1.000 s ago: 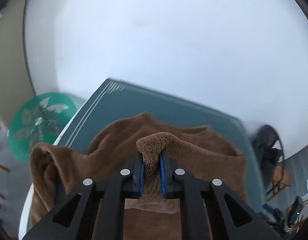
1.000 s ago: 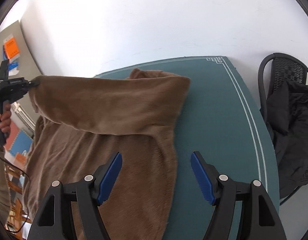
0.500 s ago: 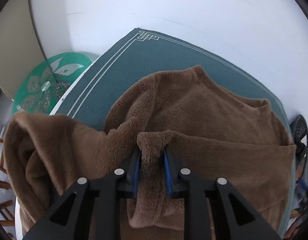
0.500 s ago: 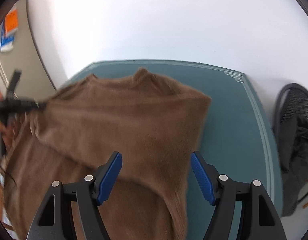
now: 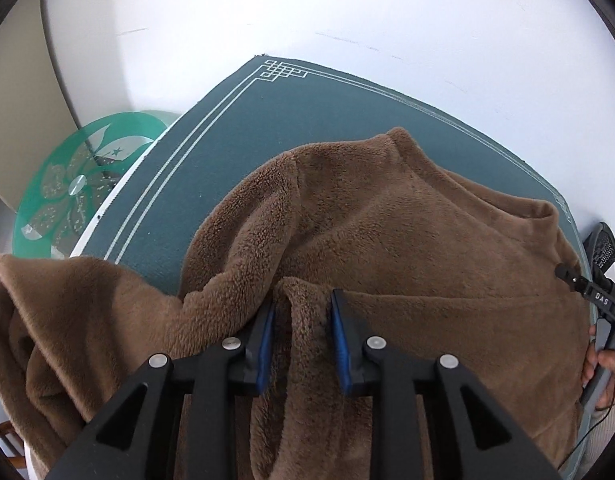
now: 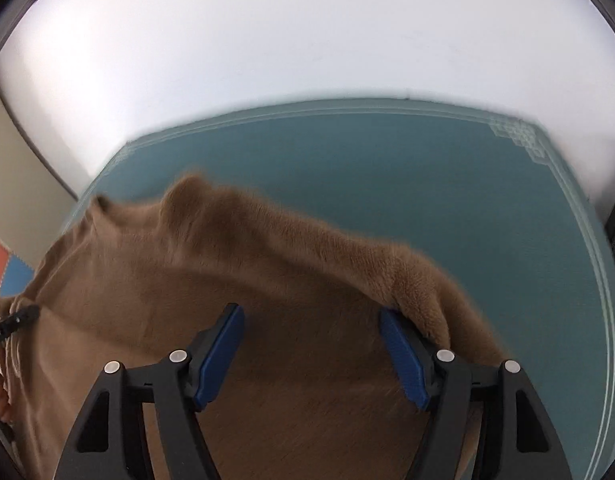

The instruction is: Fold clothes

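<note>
A brown fleece sweater [image 5: 407,220] lies on the teal mat [image 5: 235,128], with one part hanging off the mat's left edge. A folded-over layer crosses its body. My left gripper [image 5: 303,300] rests low on the sweater. Its jaws stand partly apart, and a loose ridge of fleece lies between them. My right gripper [image 6: 307,312] is open wide over the sweater [image 6: 187,272]. A fleece edge drapes over its right finger [image 6: 403,352]. The right gripper also shows at the right edge of the left wrist view, held by a hand [image 5: 595,360].
The mat [image 6: 427,168] has white border lines and stands against a white wall. A round green glass table [image 5: 79,184] stands to the left, below the mat. A black chair [image 5: 603,240] is at the far right. Bare mat lies beyond and to the right of the sweater.
The left gripper carried the fleece fold forward and down onto the sweater, and its jaws widened. The right gripper moved in low over the sweater, whose edge now lies on its right finger.
</note>
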